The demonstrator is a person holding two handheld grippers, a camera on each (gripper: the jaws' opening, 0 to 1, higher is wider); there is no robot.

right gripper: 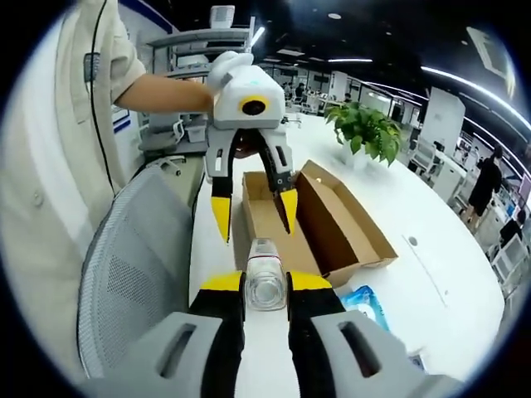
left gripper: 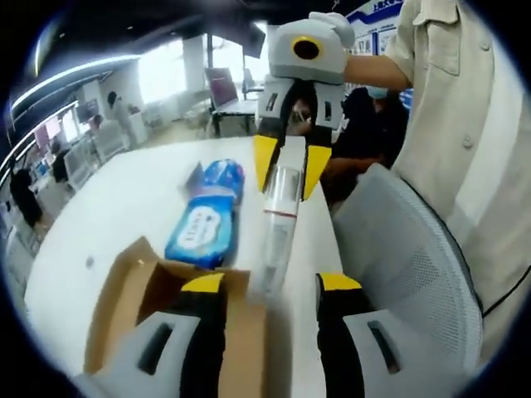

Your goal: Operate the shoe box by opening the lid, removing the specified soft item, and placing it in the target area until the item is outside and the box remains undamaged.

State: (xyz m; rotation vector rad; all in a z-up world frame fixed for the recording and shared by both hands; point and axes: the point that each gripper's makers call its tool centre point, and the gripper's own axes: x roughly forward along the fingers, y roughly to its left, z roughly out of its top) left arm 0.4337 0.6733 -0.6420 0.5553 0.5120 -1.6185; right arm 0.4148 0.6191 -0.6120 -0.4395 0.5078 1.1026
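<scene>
Clamped in the right tongs (right gripper: 265, 290), a clear plastic bottle (right gripper: 265, 282) hangs clear of the open brown cardboard shoe box (right gripper: 332, 224) ahead, while the left tongs (left gripper: 270, 286) gape empty over it.

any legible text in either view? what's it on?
None can be read.
Blue and white soft pack on the white table: oval label print, too blurred.
Blue and white wall sign behind the person: characters too small.
Clear plastic bottle in the right gripper: no text shows.
</scene>
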